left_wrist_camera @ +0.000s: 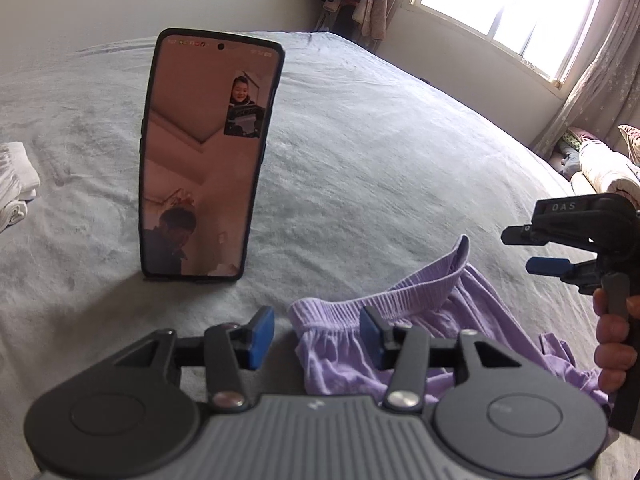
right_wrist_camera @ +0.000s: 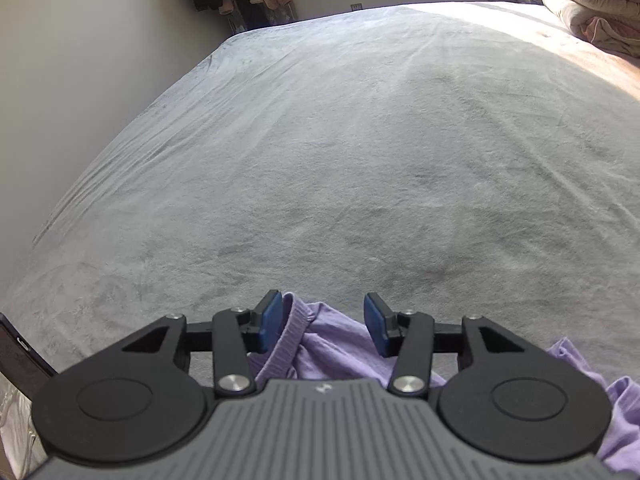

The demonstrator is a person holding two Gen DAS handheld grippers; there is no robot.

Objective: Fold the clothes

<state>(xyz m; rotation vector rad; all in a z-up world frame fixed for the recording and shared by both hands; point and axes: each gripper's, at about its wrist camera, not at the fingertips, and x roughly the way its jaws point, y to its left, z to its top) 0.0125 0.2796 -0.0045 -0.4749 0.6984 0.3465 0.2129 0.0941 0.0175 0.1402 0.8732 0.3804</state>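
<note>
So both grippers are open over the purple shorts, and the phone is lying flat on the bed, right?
Not quite: the phone is standing upright on the bed, as the left wrist view shows. The rest holds: the left gripper and right gripper are both open over the purple shorts.

Your left gripper: ribbed grey body, small white logo at its front edge, two round black discs either side. Black link arms pinned with silver screws, triangular cutouts in the outer arms. Fingers carry blue pads. Your right gripper is the same build: grey ribbed shell, black discs, silver screws, blue pads. Seen side-on from the left camera, it's black with "DAS" lettering on top. Your right hand shows bare skin, no sleeve visible.
</note>
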